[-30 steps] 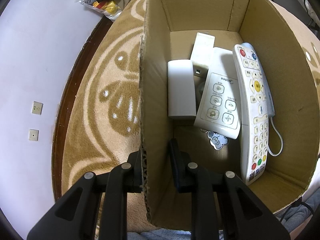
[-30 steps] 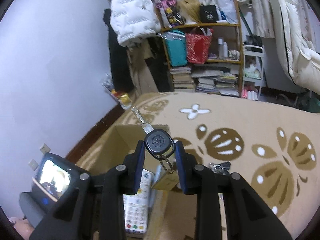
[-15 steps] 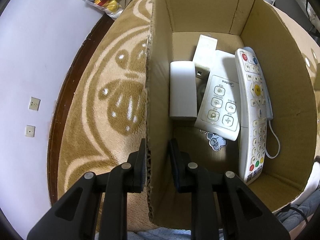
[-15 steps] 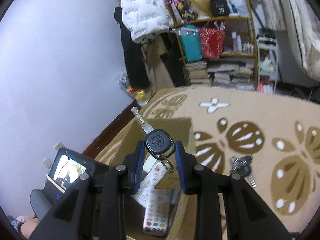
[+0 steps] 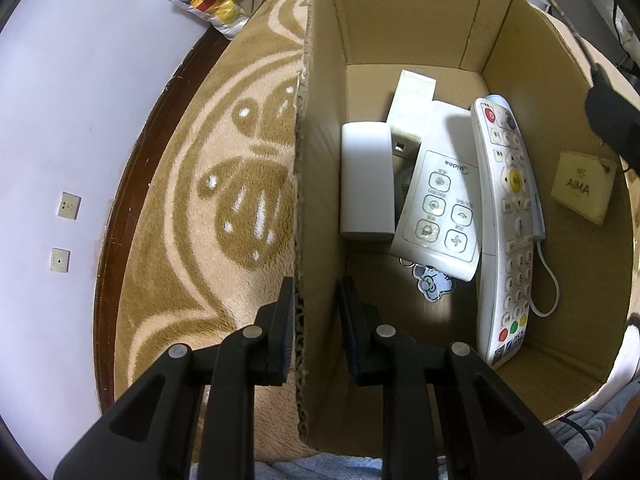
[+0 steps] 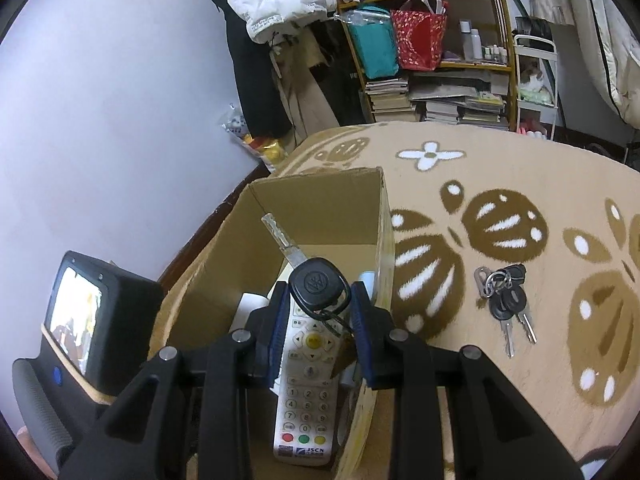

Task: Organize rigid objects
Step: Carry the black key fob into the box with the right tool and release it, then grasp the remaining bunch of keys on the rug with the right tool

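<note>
Patterned carpet (image 6: 500, 184), bearing: cardboard box (image 5: 400, 24), wall clenched by left gripper (image 5: 314, 300) fingers; inside, long remote (image 5: 508, 216), flat remote (image 5: 440, 208). Key (image 6: 316, 284), grasped by right gripper (image 6: 318, 312), above box. Key bunch (image 6: 504, 300) beside box.

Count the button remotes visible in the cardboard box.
2. A long white remote lies along the right side of the cardboard box; a shorter white Midea remote lies beside it, mid-box. Others may be hidden underneath.
</note>
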The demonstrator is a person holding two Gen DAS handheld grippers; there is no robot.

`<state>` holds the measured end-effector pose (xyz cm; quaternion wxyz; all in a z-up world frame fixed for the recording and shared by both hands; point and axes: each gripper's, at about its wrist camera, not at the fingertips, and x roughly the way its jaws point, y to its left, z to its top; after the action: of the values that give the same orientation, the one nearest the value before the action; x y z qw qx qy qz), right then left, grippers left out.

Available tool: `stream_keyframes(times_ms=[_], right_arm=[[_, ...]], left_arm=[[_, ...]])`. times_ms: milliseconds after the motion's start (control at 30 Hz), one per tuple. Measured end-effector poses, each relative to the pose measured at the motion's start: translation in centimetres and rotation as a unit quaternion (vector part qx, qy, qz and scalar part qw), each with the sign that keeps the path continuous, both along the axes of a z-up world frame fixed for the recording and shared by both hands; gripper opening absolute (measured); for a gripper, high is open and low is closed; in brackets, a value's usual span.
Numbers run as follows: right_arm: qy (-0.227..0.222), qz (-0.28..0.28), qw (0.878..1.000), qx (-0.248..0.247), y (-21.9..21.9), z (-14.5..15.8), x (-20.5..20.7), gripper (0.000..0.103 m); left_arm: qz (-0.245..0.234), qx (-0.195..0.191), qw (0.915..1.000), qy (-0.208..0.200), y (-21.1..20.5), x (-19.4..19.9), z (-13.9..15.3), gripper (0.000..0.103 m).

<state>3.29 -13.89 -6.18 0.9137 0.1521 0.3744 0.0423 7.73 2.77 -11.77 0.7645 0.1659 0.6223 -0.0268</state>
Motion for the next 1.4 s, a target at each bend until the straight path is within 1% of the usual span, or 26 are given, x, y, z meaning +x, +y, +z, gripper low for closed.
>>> stream_keyframes(times_ms=[133,233,267,333,367,400,433,500,633,667,800,867,900,1000,1067,1133,1167,1300,1400], right_arm=[[0.006,0.002,1.0,-0.008,0.3,-0.3,0.2,0.033],[-0.001,0.001,1.0,-0.029,0.6,0.0,0.1,0.033],[-0.004,0.004,0.999,-0.035,0.7,0.2,0.1,0.035],[-0.007,0.004,0.999,-0.037,0.5,0.4,0.1,0.047],[-0.01,0.001,0.999,-0.039,0.3,0.5,0.0,0.055],[-0.014,-0.005,0.999,-0.04,0.1,0.6,0.0,0.058],[-0.018,-0.011,0.999,-0.041,-0.2,0.7,-0.1,0.059],[-0.018,-0.019,0.999,-0.041,-0.8,0.9,0.0,0.065],[-0.015,-0.036,0.998,-0.039,-2.5,0.8,0.3,0.066],[-0.014,-0.043,0.998,-0.04,-2.9,0.8,0.4,0.068],[-0.014,-0.064,0.997,-0.045,-4.4,0.6,0.9,0.079],[-0.018,-0.078,0.996,-0.051,-5.3,0.5,1.0,0.083],[-0.022,-0.092,0.994,-0.059,-5.9,0.4,1.1,0.087],[-0.025,-0.112,0.991,-0.076,-6.9,0.0,1.3,0.091],[-0.015,-0.117,0.989,-0.087,-7.9,-0.6,1.8,0.092],[-0.003,-0.119,0.988,-0.096,-8.7,-1.3,2.3,0.097],[-0.002,-0.122,0.988,-0.099,-9.0,-1.6,2.3,0.103],[0.0,-0.129,0.984,-0.12,-10.1,-2.9,2.4,0.103],[0.011,-0.137,0.984,-0.112,-11.4,-4.1,2.8,0.103]], left_arm=[[-0.001,0.001,1.0,0.0,0.0,0.0,0.0,0.021],[-0.001,0.001,1.0,0.0,0.0,0.0,0.0,0.021],[0.0,-0.001,1.0,0.0,0.1,0.0,0.0,0.021],[0.003,-0.005,1.0,0.001,0.1,0.0,0.0,0.021],[0.004,-0.006,1.0,0.001,0.1,0.0,0.0,0.021],[0.003,-0.005,1.0,0.0,0.0,0.0,-0.1,0.021],[0.001,-0.003,1.0,0.0,0.0,0.0,-0.1,0.021],[-0.001,-0.001,1.0,-0.001,-0.1,0.0,-0.1,0.021],[0.0,-0.004,1.0,0.0,-0.1,0.0,-0.2,0.021],[0.0,-0.003,1.0,0.0,-0.1,0.0,-0.1,0.021],[-0.003,0.0,1.0,-0.001,0.0,0.0,0.0,0.021],[-0.002,-0.001,1.0,0.0,0.0,0.0,0.0,0.021],[-0.001,-0.002,1.0,0.0,-0.1,0.0,0.0,0.021],[-0.003,0.0,1.0,-0.001,-0.1,0.0,0.0,0.021],[-0.003,0.001,1.0,-0.001,-0.1,0.0,0.0,0.021],[-0.003,0.0,1.0,0.0,-0.1,0.0,0.0,0.021],[-0.003,0.0,1.0,-0.001,-0.1,0.0,0.0,0.021],[-0.003,-0.001,1.0,0.0,-0.1,0.0,0.0,0.021],[-0.001,-0.003,1.0,0.001,-0.2,-0.1,0.0,0.021]])
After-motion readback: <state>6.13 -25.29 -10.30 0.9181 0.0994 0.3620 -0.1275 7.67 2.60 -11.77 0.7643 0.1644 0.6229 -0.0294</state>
